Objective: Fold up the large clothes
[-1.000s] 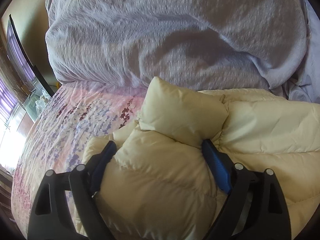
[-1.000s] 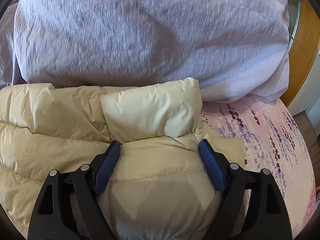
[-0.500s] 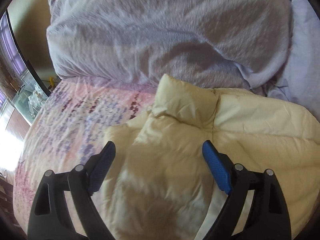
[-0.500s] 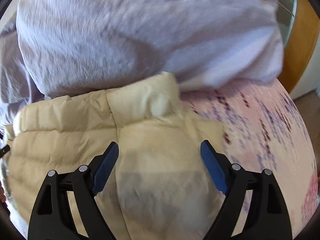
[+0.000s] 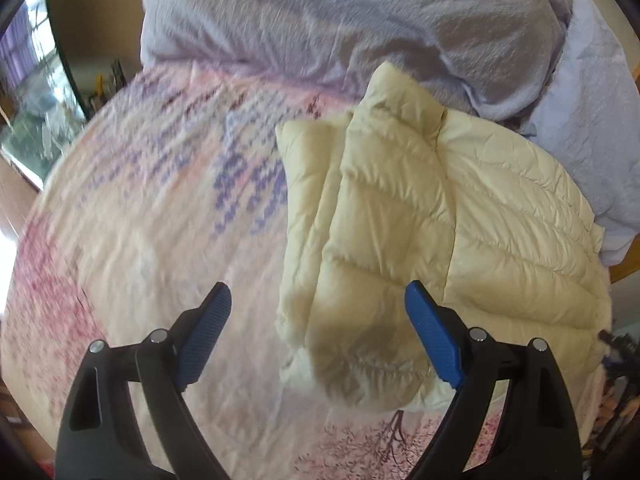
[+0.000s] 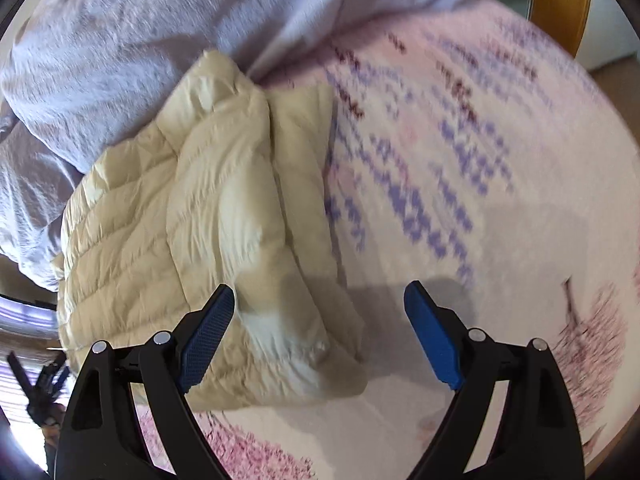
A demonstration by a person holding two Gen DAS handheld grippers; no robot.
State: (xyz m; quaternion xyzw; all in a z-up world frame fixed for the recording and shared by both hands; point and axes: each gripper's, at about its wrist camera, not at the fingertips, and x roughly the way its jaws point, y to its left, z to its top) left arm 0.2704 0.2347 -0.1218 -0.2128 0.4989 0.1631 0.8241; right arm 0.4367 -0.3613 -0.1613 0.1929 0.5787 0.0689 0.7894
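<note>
A cream quilted puffer jacket (image 5: pixel 420 220) lies folded into a compact rectangle on the floral bedsheet (image 5: pixel 160 208), its collar end against the lilac blanket. My left gripper (image 5: pixel 318 328) hovers open above the jacket's near left corner, touching nothing. In the right wrist view the same jacket (image 6: pixel 192 220) fills the left half. My right gripper (image 6: pixel 320 328) stands open over its near right corner and the bare sheet (image 6: pixel 480 200), nothing pressed between the blue pads.
A bunched lilac blanket (image 5: pixel 340 20) lies along the far side of the bed, with a pale pillow (image 5: pixel 592 128) at the right. A dark-framed mirror (image 5: pixel 48 40) stands left of the bed, a wooden frame (image 6: pixel 560 0) at the right.
Both grippers have let go of the jacket and drawn back and outward, the left one leftward, the right one rightward. More bedsheet shows now, and the jacket lies flat.
</note>
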